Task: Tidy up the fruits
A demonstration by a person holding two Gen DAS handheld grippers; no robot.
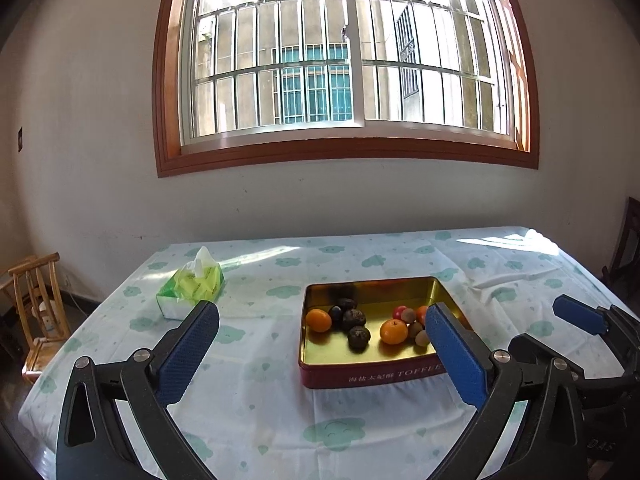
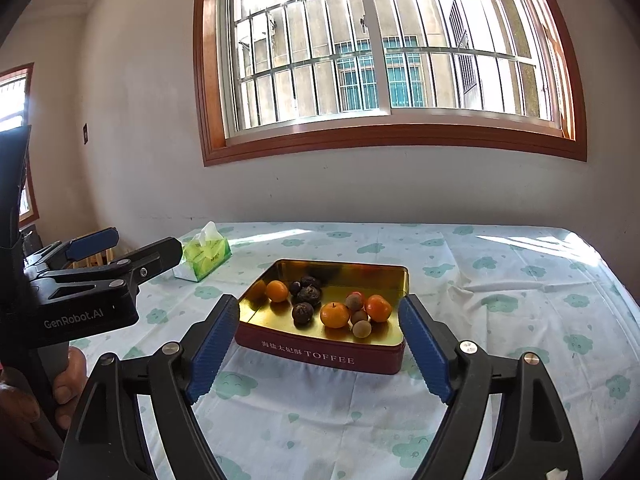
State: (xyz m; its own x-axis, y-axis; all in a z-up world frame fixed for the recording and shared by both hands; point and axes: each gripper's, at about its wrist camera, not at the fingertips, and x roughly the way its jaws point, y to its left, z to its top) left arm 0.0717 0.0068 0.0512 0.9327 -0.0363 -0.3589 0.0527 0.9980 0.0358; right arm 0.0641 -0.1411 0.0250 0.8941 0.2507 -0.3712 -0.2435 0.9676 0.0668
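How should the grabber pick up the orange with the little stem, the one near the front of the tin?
Grip the orange across its round middle, coming down from above. The tin wall blocks a low approach, and small brown fruits crowd its right side, so probably set the fingers front and back.

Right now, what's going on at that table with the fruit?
A person holds a gripper in each hand over the cloud-print tablecloth. Both the left gripper and the right gripper are open and hold nothing. The fruit, oranges, dark wrinkled ones and small tan ones, lies in the red, gold-lined toffee tin. A green tissue pack sits off to the left.
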